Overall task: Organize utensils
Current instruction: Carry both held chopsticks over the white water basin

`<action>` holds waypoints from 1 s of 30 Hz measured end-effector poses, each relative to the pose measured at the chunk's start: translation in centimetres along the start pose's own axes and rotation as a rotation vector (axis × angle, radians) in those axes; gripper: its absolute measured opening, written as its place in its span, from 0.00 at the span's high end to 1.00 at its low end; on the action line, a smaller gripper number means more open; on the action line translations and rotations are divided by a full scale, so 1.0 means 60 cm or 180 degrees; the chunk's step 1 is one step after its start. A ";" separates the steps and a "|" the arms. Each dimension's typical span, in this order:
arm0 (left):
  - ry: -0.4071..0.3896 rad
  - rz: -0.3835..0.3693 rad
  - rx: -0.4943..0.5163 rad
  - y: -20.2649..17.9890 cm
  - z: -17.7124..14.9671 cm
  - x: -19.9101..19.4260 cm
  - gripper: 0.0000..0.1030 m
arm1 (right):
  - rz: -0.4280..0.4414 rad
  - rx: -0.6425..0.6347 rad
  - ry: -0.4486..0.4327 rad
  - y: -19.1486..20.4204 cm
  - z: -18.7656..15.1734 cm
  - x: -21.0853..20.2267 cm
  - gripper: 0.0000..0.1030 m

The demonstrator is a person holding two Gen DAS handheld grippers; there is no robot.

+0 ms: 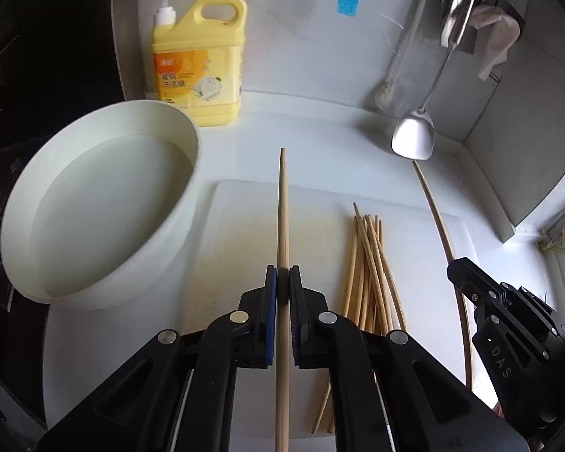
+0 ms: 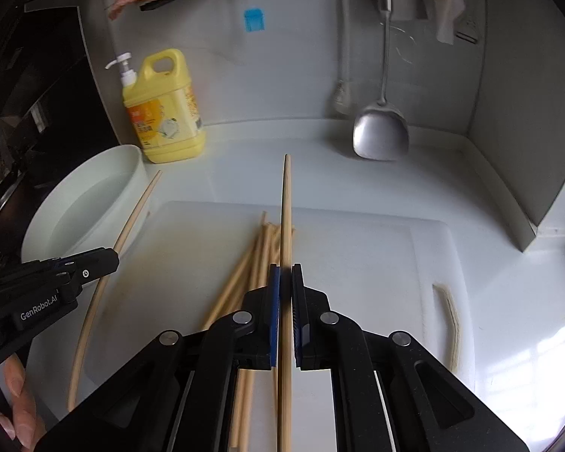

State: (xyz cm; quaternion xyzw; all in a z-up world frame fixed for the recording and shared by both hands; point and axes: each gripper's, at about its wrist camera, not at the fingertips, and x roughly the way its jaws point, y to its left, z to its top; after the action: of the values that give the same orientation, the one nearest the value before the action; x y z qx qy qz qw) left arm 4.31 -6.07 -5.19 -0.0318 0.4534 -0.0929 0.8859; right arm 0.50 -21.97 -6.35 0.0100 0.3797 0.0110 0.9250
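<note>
The left hand-held gripper [image 1: 282,275] is clamped on one bamboo chopstick [image 1: 283,207] that points straight ahead. The right hand-held gripper [image 2: 285,273] likewise grips another chopstick [image 2: 286,207]. The chopstick pile [image 1: 369,263] lies on the cutting board [image 1: 245,226] between them.

two held chopsticks [image 1: 282,226] [image 2: 286,226], one chopstick pile [image 1: 369,263], one basin [image 1: 94,203], one detergent jug [image 1: 199,64], one spatula [image 1: 414,135].

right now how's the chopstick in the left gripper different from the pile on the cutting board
The held chopstick is single, clamped between the left gripper fingers and lifted off the cutting board; the pile of chopsticks is many, lying loose on it. The held one points straight ahead; the pile fans out unevenly. Both are pale wooden sticks.
</note>
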 end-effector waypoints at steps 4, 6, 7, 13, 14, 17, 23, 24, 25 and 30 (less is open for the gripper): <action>-0.0098 0.0136 -0.0133 0.061 0.031 -0.046 0.93 | 0.0234 -0.0093 -0.0049 0.069 0.042 -0.005 0.94; -0.0141 0.0229 -0.0184 0.105 0.048 -0.061 0.93 | 0.0350 -0.0108 -0.0087 0.113 0.065 -0.001 0.94; -0.0164 0.0270 -0.0207 0.128 0.057 -0.066 0.93 | 0.0406 -0.0118 -0.0104 0.136 0.077 0.003 0.94; -0.0188 0.0385 -0.0198 0.262 0.108 -0.056 0.93 | 0.0613 -0.0144 -0.0067 0.284 0.136 0.062 0.94; -0.0175 0.0388 -0.0192 0.278 0.112 -0.049 0.93 | 0.0639 -0.0144 -0.0036 0.307 0.145 0.078 0.94; -0.0099 0.0344 -0.0201 0.332 0.128 -0.022 0.93 | 0.0676 -0.0119 0.0071 0.359 0.165 0.128 0.94; 0.0108 0.0227 -0.0159 0.389 0.147 0.044 0.93 | 0.0636 -0.0052 0.0384 0.410 0.175 0.213 0.94; 0.0163 0.0203 -0.0162 0.395 0.148 0.057 0.93 | 0.0634 -0.0027 0.0444 0.413 0.173 0.225 0.94; 0.0212 0.0185 -0.0163 0.400 0.149 0.068 0.93 | 0.0623 -0.0006 0.0505 0.416 0.171 0.236 0.94; 0.0390 0.0148 -0.0135 0.412 0.150 0.112 0.93 | 0.0522 0.0032 0.0749 0.422 0.166 0.282 0.94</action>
State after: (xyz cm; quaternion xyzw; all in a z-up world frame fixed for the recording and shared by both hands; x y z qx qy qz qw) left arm 18.78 16.59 -8.75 -0.0343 0.5093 -0.0644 0.8575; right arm 19.20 3.70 -10.46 0.0443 0.4834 0.0858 0.8700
